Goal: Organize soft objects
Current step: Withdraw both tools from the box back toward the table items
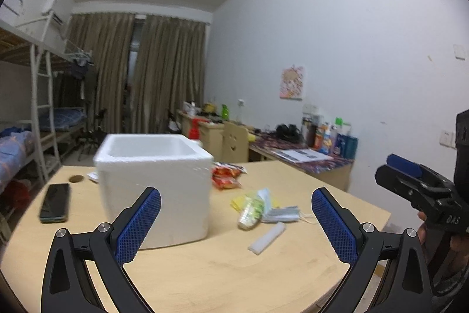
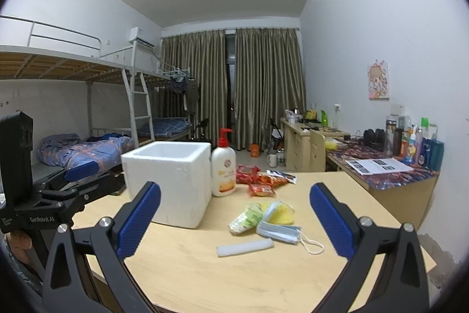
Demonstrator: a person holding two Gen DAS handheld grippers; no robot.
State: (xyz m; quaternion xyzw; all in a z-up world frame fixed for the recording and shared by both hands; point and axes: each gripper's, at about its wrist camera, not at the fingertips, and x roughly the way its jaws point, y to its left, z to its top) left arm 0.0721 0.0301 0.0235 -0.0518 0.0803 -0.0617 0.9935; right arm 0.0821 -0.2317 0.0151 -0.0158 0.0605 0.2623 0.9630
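Observation:
A white foam box [image 1: 154,184] [image 2: 168,181] stands open-topped on the wooden table [image 1: 219,269] [image 2: 234,277]. To its right lie red snack packets [image 1: 227,175] [image 2: 261,181], a green-and-white packet [image 1: 249,210] [image 2: 244,217], a yellow mesh piece [image 2: 283,214], blue face masks [image 1: 281,213] [image 2: 278,232] and a white foam strip [image 1: 266,238] [image 2: 244,247]. My left gripper [image 1: 236,198] is open above the near table, empty. My right gripper [image 2: 234,192] is open too, holding nothing. Each gripper also shows from the side in the other view: the right gripper [image 1: 390,166], the left gripper [image 2: 83,170].
A black phone [image 1: 55,203] and a small brown disc [image 1: 76,179] lie left of the box. A lotion pump bottle [image 2: 224,166] stands right behind the box. Bunk beds [image 2: 88,107] line the left wall, cluttered desks [image 2: 381,163] the right wall.

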